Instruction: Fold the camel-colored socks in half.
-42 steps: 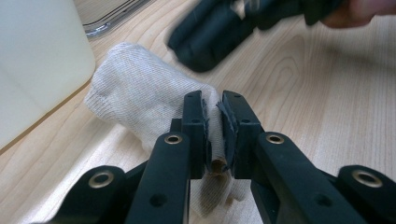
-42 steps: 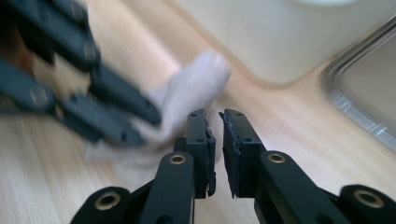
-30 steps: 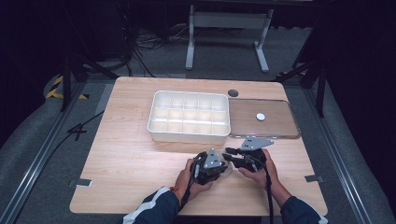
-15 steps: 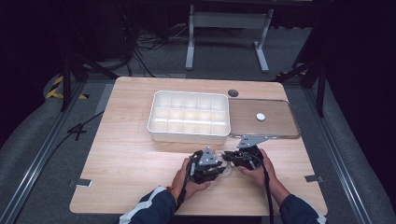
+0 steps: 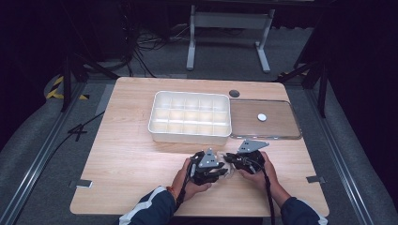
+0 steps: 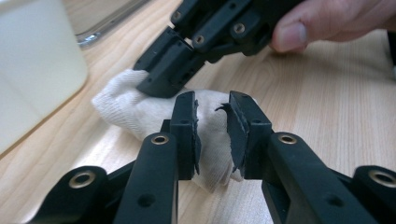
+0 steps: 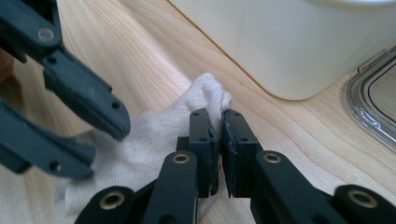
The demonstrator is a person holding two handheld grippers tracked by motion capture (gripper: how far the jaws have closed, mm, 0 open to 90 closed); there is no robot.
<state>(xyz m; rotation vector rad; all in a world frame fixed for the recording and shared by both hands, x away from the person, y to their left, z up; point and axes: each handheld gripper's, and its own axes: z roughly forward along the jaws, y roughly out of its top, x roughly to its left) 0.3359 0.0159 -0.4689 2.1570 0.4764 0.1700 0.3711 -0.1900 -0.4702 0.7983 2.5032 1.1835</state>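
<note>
A small white cloth (image 6: 140, 109) lies crumpled on the wooden table (image 5: 131, 159), just in front of the white box. In the right gripper view the cloth (image 7: 154, 135) has one edge pinched between the nearly closed jaws of my right gripper (image 7: 220, 140). My left gripper (image 6: 212, 135) faces it from the other side, its jaws apart and straddling a fold of the cloth. In the high view both grippers meet tip to tip near the table's front, the left gripper (image 5: 219, 170) and the right gripper (image 5: 229, 158), with the cloth (image 5: 229, 173) mostly hidden under them.
A white compartment box (image 5: 187, 136) stands behind the grippers at mid-table. A clear lid (image 5: 277, 126) lies flat to its right with a small white disc (image 5: 262, 117) on it. A dark round hole (image 5: 234, 93) sits near the table's back edge.
The left hand and its gripper have shifted slightly to the left. The right gripper has stayed in place at the cloth.
</note>
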